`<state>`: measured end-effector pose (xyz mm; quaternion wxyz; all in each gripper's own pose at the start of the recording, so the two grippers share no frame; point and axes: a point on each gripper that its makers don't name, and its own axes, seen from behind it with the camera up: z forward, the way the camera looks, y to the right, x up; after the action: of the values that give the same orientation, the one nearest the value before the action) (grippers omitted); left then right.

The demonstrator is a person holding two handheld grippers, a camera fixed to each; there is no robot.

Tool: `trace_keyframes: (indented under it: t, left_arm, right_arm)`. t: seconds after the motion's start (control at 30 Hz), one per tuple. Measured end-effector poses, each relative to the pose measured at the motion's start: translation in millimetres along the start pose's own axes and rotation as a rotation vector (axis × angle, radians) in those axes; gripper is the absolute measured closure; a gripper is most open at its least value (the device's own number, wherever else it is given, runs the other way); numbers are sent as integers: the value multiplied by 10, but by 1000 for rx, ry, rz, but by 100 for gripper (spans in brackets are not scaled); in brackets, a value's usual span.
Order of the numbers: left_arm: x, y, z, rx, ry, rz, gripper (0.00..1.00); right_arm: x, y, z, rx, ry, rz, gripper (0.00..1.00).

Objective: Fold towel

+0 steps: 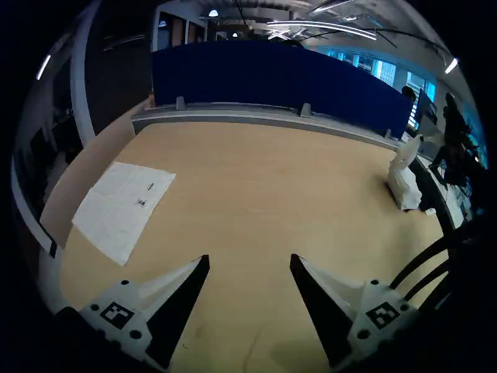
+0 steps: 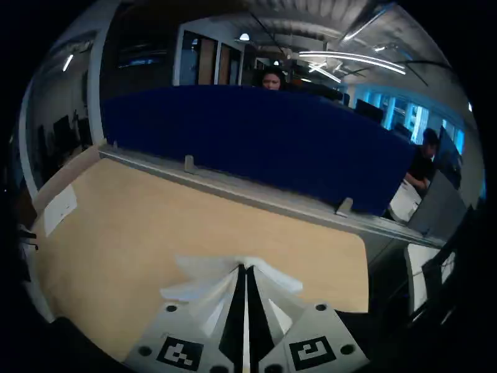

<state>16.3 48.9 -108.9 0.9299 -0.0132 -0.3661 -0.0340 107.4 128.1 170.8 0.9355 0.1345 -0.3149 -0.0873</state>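
towel (image 2: 199,273): bunched white cloth at 6 o'clock in right gripper view, over the table's (image 2: 136,236) near edge. right gripper (image 2: 246,268) fingers pressed together, pinching it. no fold visible, so prob early: spreading + all folds left. left gripper (image 1: 248,257) fingers spread, empty. flat white sheet (image 1: 124,208) at 9 o'clock in left gripper view, white heap (image 1: 404,180) at 3 o'clock; can't tell what either is.

Pale wooden desk (image 1: 261,180), blue partition (image 1: 273,78), strip lights (image 1: 323,26) (curved) overhead
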Motion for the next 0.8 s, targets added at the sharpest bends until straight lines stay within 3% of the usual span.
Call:
trace_keyframes:
  t: [0.4, 0.8]
  left_arm:
    - [-22, 89, 2, -10, -8, 22, 3]
    - [-39, 58, -45, -2, -10, 30, 3]
  right_arm:
    - [-900, 225, -167, -58, -78, 140, 97]
    - [-1568, 322, -92, -138, -185, 215, 97]
